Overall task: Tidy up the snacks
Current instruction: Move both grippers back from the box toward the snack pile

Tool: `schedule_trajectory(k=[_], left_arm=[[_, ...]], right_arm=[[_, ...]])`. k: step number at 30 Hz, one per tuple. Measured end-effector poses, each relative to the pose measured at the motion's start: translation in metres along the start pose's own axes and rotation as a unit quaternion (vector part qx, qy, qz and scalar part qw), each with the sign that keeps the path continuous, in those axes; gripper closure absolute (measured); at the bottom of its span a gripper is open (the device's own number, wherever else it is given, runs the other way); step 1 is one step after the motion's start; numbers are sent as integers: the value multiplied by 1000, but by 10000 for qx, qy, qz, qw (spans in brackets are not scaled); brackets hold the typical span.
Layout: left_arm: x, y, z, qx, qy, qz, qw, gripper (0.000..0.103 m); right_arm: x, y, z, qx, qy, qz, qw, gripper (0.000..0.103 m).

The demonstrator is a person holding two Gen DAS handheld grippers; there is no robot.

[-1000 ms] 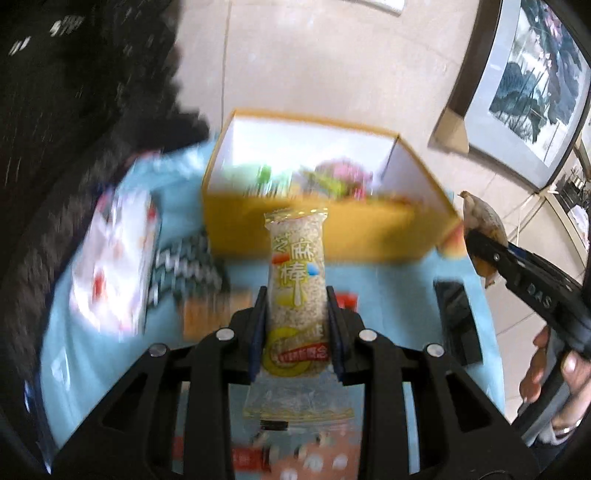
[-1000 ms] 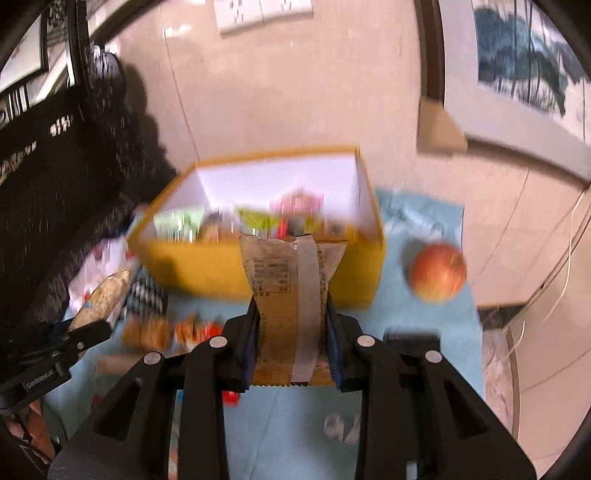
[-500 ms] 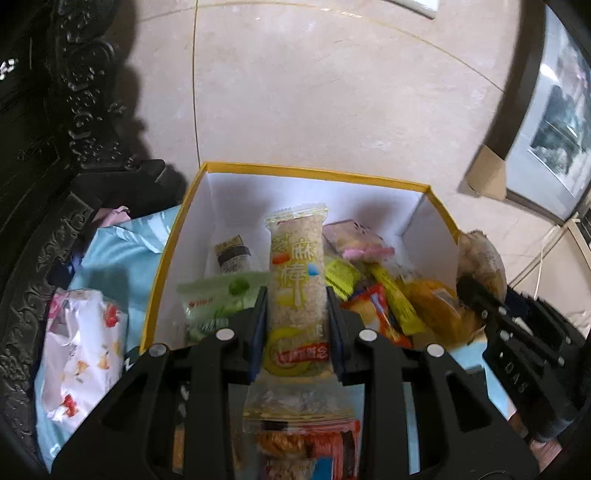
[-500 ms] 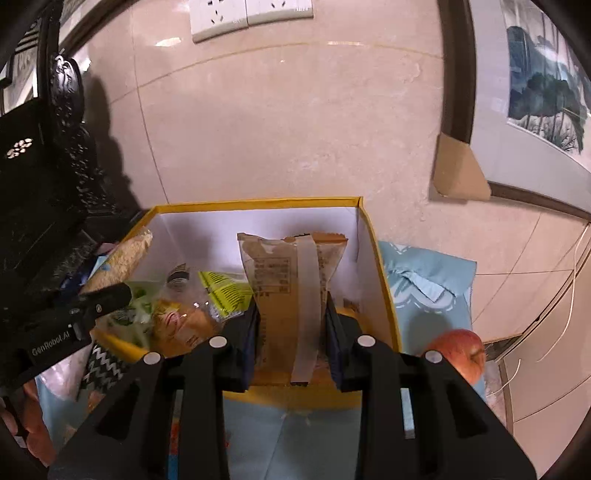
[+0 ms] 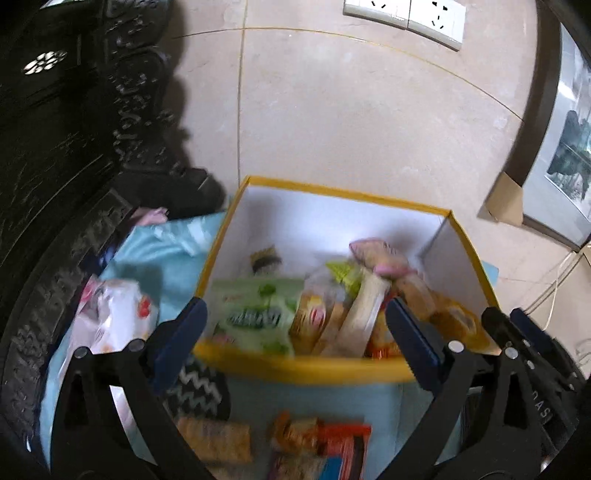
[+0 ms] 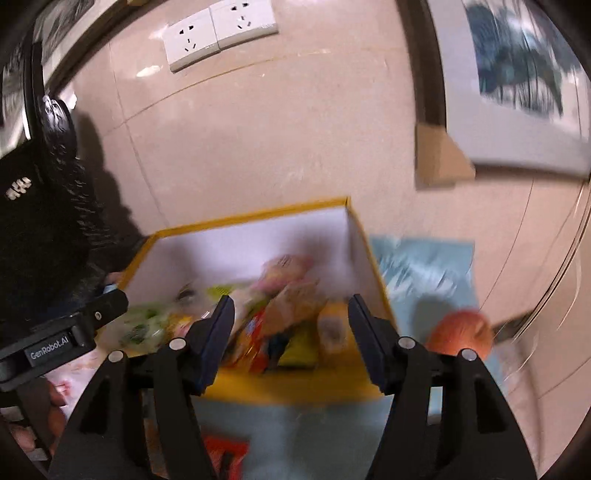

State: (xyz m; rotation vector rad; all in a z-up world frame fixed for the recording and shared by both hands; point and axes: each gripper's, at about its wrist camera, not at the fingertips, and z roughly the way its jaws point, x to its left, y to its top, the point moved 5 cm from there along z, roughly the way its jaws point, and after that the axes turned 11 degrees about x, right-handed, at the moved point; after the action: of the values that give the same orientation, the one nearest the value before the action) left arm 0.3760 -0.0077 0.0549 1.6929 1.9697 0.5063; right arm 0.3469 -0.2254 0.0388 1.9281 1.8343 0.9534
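Observation:
A yellow box with white inner walls (image 5: 332, 210) (image 6: 258, 243) stands on a light blue cloth and holds several snack packets. A long pale snack bar (image 5: 360, 314) leans among them. My left gripper (image 5: 291, 332) is open and empty above the box's near rim. My right gripper (image 6: 290, 332) is open and empty above the box's right half, over a tan packet (image 6: 295, 302). Loose snacks (image 5: 317, 443) lie on the cloth in front of the box.
A white patterned bag (image 5: 110, 317) and a black zigzag packet (image 5: 195, 387) lie left of the box. An apple (image 6: 461, 332) sits right of it. Dark carved furniture (image 5: 55, 147) stands at left. A tiled wall with sockets (image 6: 218, 33) is behind.
Both grippers have opened and let go of their packets, which now lie in the box. Both views are blurred from motion.

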Motion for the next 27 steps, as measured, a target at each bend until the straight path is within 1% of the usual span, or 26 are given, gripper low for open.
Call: schedule_trajectory(k=[2,7,10,13,14,16,17,20,22,27], left_arm=[[4,-17,-13,62,-122,5,9999,4],[19,-68,-32,285,-138,164,9994,4],[36,-106,-41,434,-76,301,9986,4],[50,-140,-45,559,18,416,9976,4],[54,-151,-45,618,52,467,9970,4],[60,-174,-45,735,126,584,9955,4],[63,-191,-43,833,225,658,9941,4],[71,-219,-36,1050,363,747,9910,4],[77,-233,-34,1144,408,682,9903,4],[93,-259,-33,1254,396,190,9911,4]], right_arm=[[2,-17,-4,137,107,4,9998,34],[15,-75,-13,472,408,-95,9980,31],[17,-104,-19,617,632,85,9961,30],[18,-129,-26,765,887,260,9928,26],[19,-139,-29,786,959,299,9918,24],[19,-151,-33,775,1063,420,9904,15],[19,-157,-35,761,1102,493,9898,11],[18,-175,-32,823,1271,601,9866,10],[18,-185,-27,855,1258,589,9866,10],[11,-188,-23,925,1308,665,9849,10]])
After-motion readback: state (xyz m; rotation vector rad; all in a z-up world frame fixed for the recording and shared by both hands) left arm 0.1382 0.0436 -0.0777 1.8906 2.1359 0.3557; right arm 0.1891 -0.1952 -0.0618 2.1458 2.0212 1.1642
